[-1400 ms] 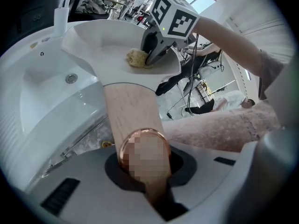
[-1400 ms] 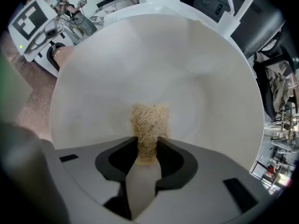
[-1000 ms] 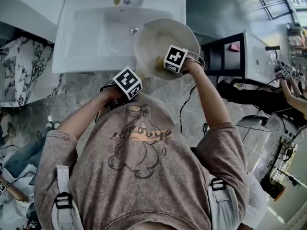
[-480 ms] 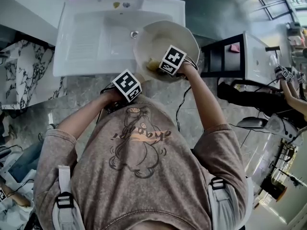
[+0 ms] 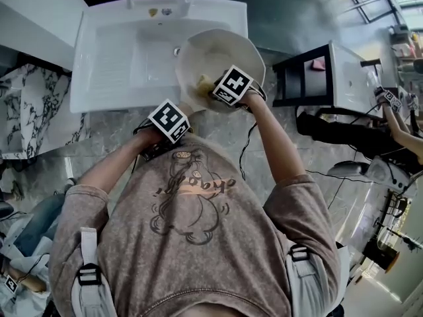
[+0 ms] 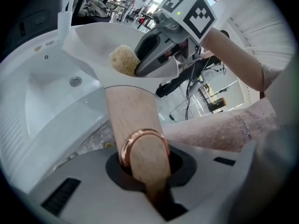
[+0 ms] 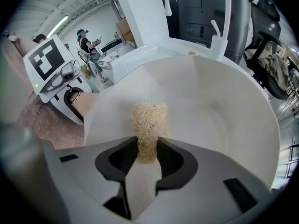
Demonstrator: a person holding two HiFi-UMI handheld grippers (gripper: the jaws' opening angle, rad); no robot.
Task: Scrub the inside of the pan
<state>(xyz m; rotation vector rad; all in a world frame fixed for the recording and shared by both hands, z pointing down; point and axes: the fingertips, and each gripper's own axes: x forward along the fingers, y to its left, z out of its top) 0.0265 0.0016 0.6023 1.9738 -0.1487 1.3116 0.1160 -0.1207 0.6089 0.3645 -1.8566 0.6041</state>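
Note:
A white pan (image 5: pixel 215 58) is held tilted over the right end of the white sink (image 5: pixel 112 65). Its wooden handle (image 6: pixel 133 125), with a copper ring at the end, is clamped in my left gripper (image 5: pixel 166 121), which is shut on it. My right gripper (image 5: pixel 228 88) is inside the pan bowl (image 7: pixel 215 106), shut on a pale yellow loofah scrubber (image 7: pixel 148 125). The scrubber (image 6: pixel 124 59) presses against the pan's inner wall near the handle side. In the head view the scrubber (image 5: pixel 203 84) shows just left of the right gripper's marker cube.
The sink's drain (image 6: pixel 75 81) and faucet (image 7: pixel 219 27) lie behind the pan. A marble counter (image 5: pixel 30 104) stands at the left. A black and white cart (image 5: pixel 324 74) is to the right. Cables (image 5: pixel 251 144) lie on the grey floor, and other people work at the far right.
The pan and both grippers have shifted slightly left and down in the head view. The right gripper with the scrubber has slid across the pan's inside toward the handle side.

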